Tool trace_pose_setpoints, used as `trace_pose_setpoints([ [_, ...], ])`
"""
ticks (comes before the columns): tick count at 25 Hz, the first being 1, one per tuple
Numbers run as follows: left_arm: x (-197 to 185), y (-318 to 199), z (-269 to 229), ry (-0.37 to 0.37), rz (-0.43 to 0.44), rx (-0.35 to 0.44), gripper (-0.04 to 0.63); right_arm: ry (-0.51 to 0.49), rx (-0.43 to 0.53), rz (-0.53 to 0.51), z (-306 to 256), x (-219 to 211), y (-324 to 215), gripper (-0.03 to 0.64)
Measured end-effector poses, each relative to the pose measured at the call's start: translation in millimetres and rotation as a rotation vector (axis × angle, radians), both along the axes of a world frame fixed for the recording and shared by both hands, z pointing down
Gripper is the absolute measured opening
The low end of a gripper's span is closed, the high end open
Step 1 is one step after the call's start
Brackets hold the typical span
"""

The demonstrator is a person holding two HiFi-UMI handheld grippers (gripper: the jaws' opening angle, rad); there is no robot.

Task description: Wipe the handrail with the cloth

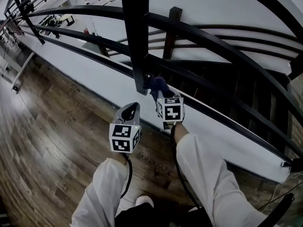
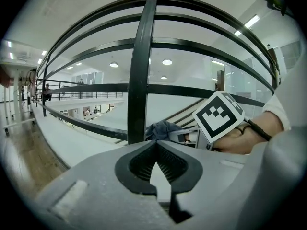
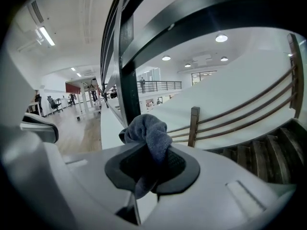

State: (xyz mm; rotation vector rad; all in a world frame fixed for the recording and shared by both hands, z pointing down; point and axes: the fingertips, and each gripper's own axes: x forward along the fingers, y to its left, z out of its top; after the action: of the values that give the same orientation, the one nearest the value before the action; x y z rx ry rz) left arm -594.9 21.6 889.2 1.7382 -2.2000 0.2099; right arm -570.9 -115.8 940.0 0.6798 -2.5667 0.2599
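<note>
A black metal railing (image 1: pixel 189 34) with several curved horizontal bars and a thick upright post (image 1: pixel 138 37) runs across the head view. My right gripper (image 1: pixel 160 94) is shut on a bunched grey-blue cloth (image 3: pixel 149 134), which sits at the base of the post against a lower bar (image 1: pixel 199 79). The cloth (image 2: pixel 160 129) also shows in the left gripper view, right of the post (image 2: pixel 140 75). My left gripper (image 1: pixel 130 111) hangs back from the railing, lower left of the right one, shut with nothing in it.
Wood plank floor (image 1: pixel 42 126) lies on my side of the railing, with a white ledge (image 1: pixel 94 74) under the bars. Beyond the bars a staircase with wooden handrails (image 3: pixel 249 104) descends. The person's white trousers (image 1: pixel 208 183) fill the bottom of the head view.
</note>
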Motion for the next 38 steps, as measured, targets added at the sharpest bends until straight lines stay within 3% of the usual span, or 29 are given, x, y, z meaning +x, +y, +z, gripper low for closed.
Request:
trace_pose_setpoints([
  [13, 80.7, -22.0, -17.9, 0.112, 0.156, -0.102, -0.002, 0.139, -0.096, 0.216, 5.9, 169.8, -32.4, 0.058],
  [20, 145.9, -42.0, -28.2, 0.091, 0.278, -0.191, -0.002, 0.16, -0.154, 0.341, 6.2, 284.7, -52.4, 0.059],
  [28, 266.6, -129.9, -31.3, 0.06, 0.397, -0.193, -0.002, 0.123, -0.164, 0.358, 5.0, 388.0, -82.0, 0.061],
  [38, 417.5, -179.6, -21.7, 0.059, 0.505, -0.204, -0.002, 0.123, -0.206, 0.58, 0.2, 569.7, -112.4, 0.06],
])
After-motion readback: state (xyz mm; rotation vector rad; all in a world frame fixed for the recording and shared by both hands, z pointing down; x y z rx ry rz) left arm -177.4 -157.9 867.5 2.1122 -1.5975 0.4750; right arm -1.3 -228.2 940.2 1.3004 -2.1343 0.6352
